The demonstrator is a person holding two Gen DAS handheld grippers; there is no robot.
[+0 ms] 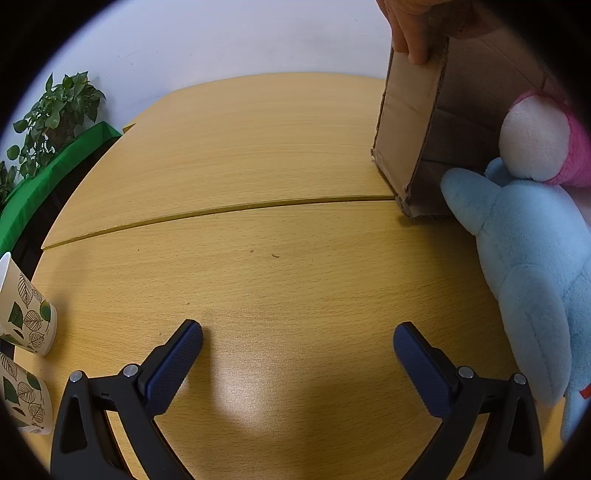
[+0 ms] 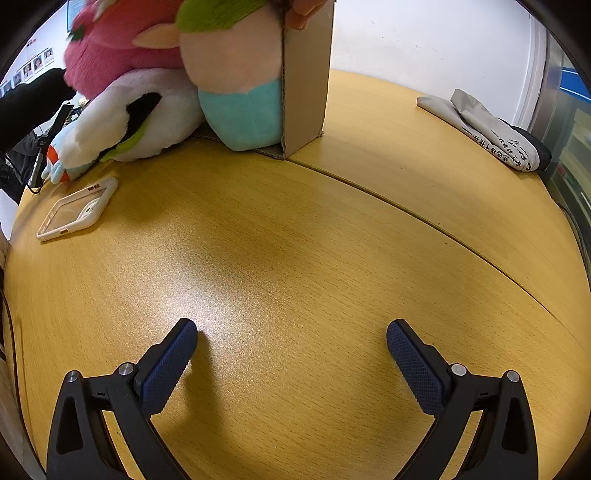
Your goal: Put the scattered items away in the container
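1. The brown cardboard box (image 1: 410, 122) is tipped on its side on the wooden table, opening towards the toys.
2. The light blue plush toy (image 1: 532, 266) lies in front of the box opening.
3. The pink and white plush toy (image 1: 535, 144) rests at the box opening, above the blue one.
4. The round peach and teal plush toy (image 2: 240, 92) sits partly inside the box.

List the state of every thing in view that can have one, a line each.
Left gripper: open, empty.
Right gripper: open, empty.
Cardboard box: tipped on its side, a hand holding its top edge.
Blue plush: spilling out of the box.
Paper cups: upright.
Phone case: flat on the table, empty.
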